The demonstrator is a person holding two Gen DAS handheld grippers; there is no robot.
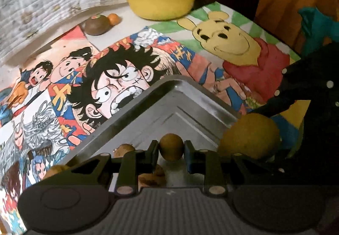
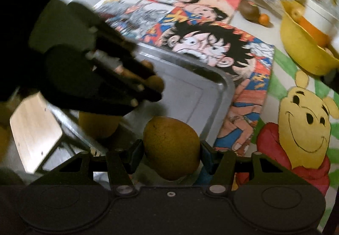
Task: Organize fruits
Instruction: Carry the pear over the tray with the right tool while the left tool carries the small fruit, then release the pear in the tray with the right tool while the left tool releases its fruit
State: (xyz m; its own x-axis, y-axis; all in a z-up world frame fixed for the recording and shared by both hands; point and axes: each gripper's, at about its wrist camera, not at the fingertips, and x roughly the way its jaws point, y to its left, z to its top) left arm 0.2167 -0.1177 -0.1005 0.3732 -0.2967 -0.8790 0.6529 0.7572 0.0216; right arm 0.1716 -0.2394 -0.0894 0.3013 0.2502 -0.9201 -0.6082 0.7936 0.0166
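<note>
My left gripper (image 1: 171, 148) is shut on a small round brown fruit (image 1: 171, 147), held over the corner of a metal tray (image 1: 148, 107). A few more small brown fruits (image 1: 124, 149) lie in the tray under the fingers. My right gripper (image 2: 172, 149) is shut on a yellow-green pear (image 2: 172, 147) above the tray (image 2: 190, 90). In the left wrist view the pear (image 1: 250, 135) and the dark right gripper (image 1: 296, 86) sit at the right. The blurred left gripper (image 2: 148, 88) with its small fruit (image 2: 156, 83) shows in the right wrist view.
A yellow bowl (image 1: 163, 4) with fruit and a white-and-orange jar stands at the back. A dark avocado (image 1: 97, 25) and a small orange (image 1: 114, 19) lie beside it. Cartoon drawings (image 1: 118, 73) cover the table. A wooden stool (image 2: 36, 126) is at the left.
</note>
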